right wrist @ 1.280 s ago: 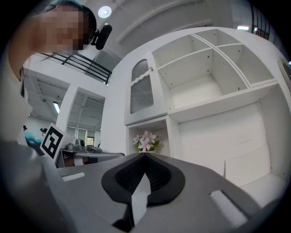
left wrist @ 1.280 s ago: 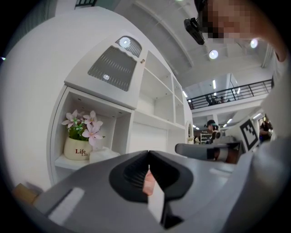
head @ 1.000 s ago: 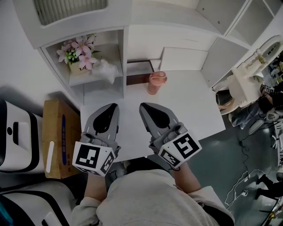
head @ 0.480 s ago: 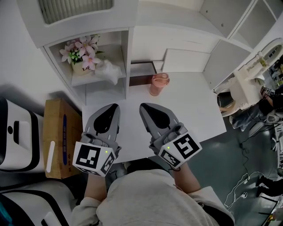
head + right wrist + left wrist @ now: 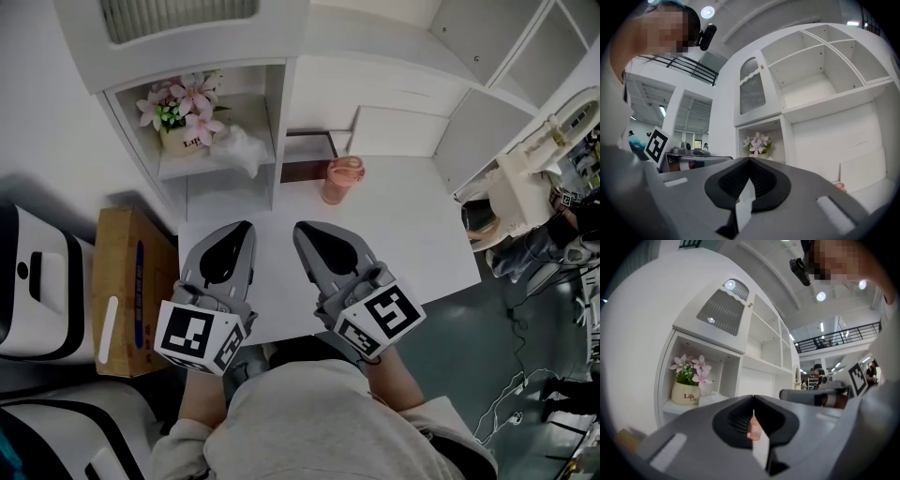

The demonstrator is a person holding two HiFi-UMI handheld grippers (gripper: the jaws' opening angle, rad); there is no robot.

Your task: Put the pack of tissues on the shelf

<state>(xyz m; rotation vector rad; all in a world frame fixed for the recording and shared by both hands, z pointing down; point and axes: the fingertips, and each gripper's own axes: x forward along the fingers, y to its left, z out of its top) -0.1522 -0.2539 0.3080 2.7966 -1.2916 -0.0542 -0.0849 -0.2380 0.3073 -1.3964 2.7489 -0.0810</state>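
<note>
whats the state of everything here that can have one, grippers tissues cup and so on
left gripper: shut, empty, above the table
right gripper: shut, empty, above the table
pack of tissues: lying on the shelf, beside the flower pot
flower pot: upright on the shelf
pink cup: upright on the table
slatted cabinet door: shut

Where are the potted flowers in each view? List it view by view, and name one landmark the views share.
Head view: potted flowers upper left, in the shelf compartment.
Left gripper view: potted flowers left of centre, slightly low.
Right gripper view: potted flowers near centre, small.
Shared landmark: slatted cabinet door directly above them.
</note>
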